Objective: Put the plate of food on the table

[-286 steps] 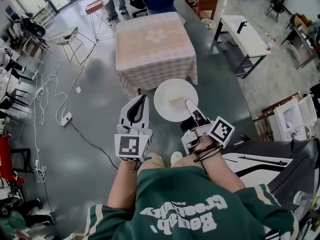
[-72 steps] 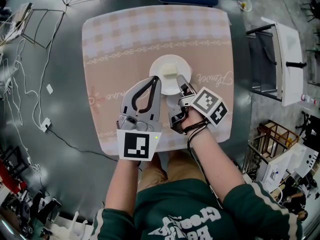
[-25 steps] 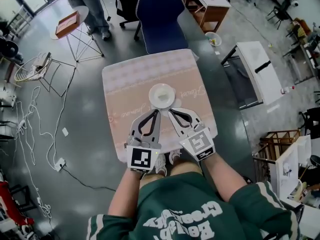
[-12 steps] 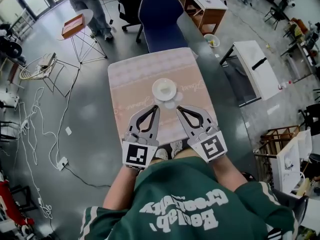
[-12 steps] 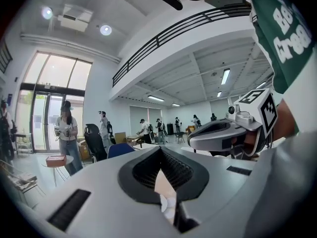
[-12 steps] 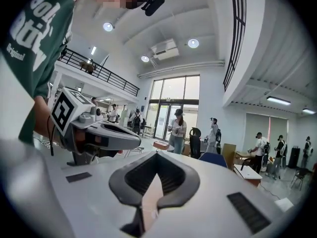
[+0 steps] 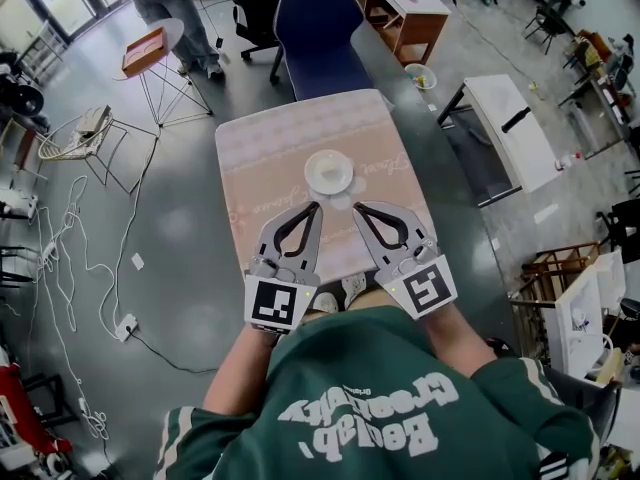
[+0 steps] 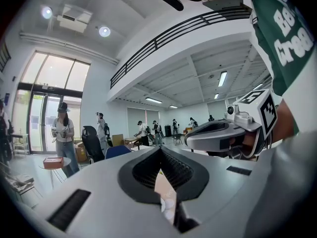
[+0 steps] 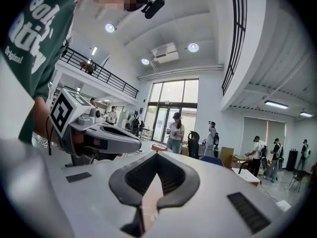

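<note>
Blue chair (image 7: 315,28) at far edge of table (image 7: 260,168); plate (image 7: 328,172) near table middle. Left gripper (image 7: 317,207) and right gripper (image 7: 356,207) above table's near half, jaws closed together (nothing held), clear of plate.

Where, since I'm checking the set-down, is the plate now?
In the head view the plate sits mid-width on the table, just past the tips of the left gripper and right gripper, the chair beyond it.

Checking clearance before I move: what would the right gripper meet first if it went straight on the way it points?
Likely nothing close: the right gripper, shut, seems held above the table, so its line passes over the plate and on across the room. Depth is unclear.
</note>
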Demonstrator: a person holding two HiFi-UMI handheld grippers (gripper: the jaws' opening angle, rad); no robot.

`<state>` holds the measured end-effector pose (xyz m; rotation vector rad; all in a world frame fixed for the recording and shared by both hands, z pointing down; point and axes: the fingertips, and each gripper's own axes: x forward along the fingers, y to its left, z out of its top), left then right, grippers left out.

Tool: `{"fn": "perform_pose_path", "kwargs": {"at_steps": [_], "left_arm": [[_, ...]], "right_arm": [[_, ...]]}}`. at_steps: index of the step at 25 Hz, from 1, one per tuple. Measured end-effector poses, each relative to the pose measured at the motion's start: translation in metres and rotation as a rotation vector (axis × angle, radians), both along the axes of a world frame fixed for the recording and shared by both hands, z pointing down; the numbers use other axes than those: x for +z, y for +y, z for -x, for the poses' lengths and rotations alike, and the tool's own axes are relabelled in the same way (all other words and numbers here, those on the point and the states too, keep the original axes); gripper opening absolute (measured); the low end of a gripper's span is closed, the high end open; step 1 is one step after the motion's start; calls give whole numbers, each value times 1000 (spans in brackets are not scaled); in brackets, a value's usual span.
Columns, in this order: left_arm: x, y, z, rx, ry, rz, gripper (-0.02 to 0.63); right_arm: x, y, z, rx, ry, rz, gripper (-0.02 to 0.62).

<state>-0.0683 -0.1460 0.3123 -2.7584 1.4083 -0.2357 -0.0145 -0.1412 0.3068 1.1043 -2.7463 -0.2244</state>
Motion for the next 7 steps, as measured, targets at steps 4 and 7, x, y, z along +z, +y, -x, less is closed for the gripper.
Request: {"fn": "perform_pose_path", "kwargs": {"at_steps": [4, 7], "left_arm": [[-3, -3, -1, -4, 14, -12, 9], [-3, -10, -1, -10, 23, -21, 9]], "right_arm": [[-2, -2, 1, 1, -2, -3, 14], [-4, -9, 1, -1, 4, -16, 14]]}}
